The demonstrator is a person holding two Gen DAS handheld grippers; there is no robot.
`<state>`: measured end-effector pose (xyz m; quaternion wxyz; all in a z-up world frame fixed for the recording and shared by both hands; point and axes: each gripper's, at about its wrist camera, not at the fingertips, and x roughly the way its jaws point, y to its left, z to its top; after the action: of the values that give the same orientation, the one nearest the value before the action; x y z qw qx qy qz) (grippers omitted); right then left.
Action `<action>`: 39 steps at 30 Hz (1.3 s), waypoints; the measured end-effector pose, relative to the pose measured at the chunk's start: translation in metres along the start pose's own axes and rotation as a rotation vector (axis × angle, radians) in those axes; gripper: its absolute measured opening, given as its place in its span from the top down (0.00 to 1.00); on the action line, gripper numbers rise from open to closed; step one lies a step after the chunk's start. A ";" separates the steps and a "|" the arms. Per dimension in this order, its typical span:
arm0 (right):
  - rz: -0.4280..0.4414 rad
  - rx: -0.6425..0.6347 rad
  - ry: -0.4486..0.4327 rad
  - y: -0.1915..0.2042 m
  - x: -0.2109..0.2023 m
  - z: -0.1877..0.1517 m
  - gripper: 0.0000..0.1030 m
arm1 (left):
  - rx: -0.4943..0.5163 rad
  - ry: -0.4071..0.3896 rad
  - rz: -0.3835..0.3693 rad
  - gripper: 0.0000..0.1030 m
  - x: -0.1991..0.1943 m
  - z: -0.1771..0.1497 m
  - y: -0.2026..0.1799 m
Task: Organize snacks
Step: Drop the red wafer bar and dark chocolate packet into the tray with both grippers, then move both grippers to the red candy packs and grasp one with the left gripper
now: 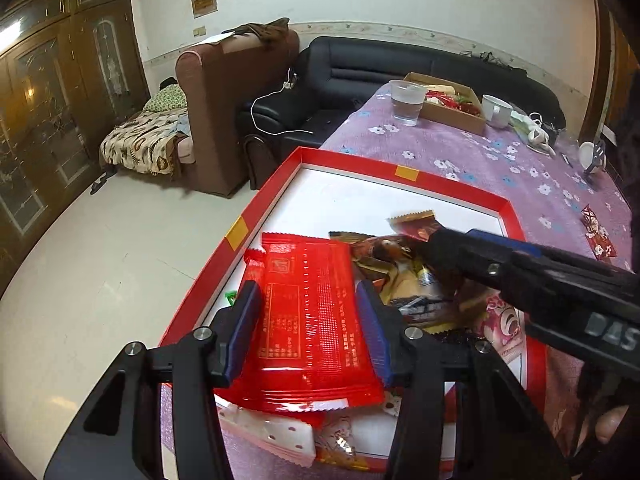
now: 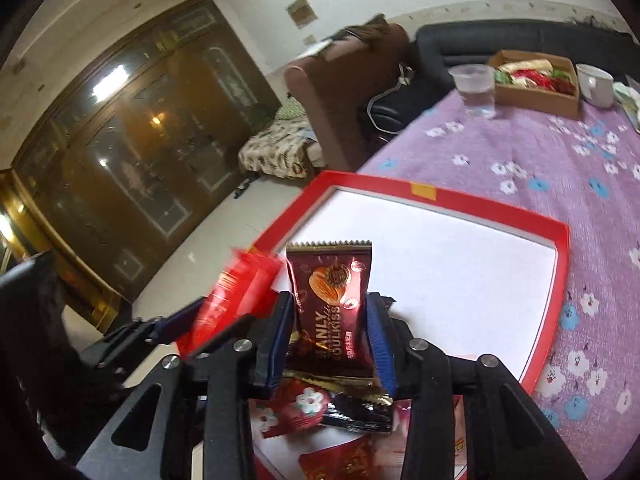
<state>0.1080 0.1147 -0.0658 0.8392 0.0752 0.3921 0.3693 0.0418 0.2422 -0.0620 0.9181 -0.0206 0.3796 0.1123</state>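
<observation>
Both tools over the red tray [image 1: 408, 178]. Left tool [image 1: 308, 332] clamps the red packet [image 1: 312, 312], long axis running away along its fingers. Right tool [image 2: 330, 340] pinches the brown chocolate packet [image 2: 332, 304] upright, above the tray's near pile; bare white floor lies beyond.

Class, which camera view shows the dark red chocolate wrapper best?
The right wrist view: the dark red chocolate wrapper stands face-on between the right gripper fingers, its print readable. The left wrist view shows only its tip beyond that gripper.
</observation>
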 end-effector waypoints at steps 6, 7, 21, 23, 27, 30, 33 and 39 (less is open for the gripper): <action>-0.026 -0.021 -0.093 -0.003 -0.035 -0.003 0.47 | 0.011 -0.047 0.021 0.44 -0.018 0.003 -0.008; -0.050 -0.022 -0.106 -0.006 -0.041 -0.004 0.46 | 0.012 -0.055 0.023 0.44 -0.021 0.003 -0.009; -0.260 0.020 -0.247 -0.051 -0.138 -0.024 0.28 | 0.052 -0.143 0.012 0.34 -0.066 0.005 -0.038; -0.270 0.044 -0.261 -0.059 -0.152 -0.029 0.28 | 0.057 -0.152 0.009 0.32 -0.072 0.004 -0.042; -0.299 0.087 -0.294 -0.074 -0.182 -0.044 0.28 | 0.077 -0.174 -0.009 0.32 -0.089 0.000 -0.053; -0.329 0.107 -0.311 -0.082 -0.204 -0.055 0.27 | 0.088 -0.189 -0.032 0.25 -0.100 -0.003 -0.062; -0.371 0.114 -0.326 -0.088 -0.226 -0.066 0.25 | 0.100 -0.190 -0.066 0.18 -0.107 -0.011 -0.076; -0.500 0.185 -0.334 -0.125 -0.276 -0.103 0.22 | 0.230 -0.064 -0.207 0.18 -0.091 -0.039 -0.137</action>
<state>-0.0108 -0.1790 -0.0215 0.9463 0.1120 0.2873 0.0970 -0.0168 0.0863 -0.0327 0.9327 0.0492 0.3562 -0.0266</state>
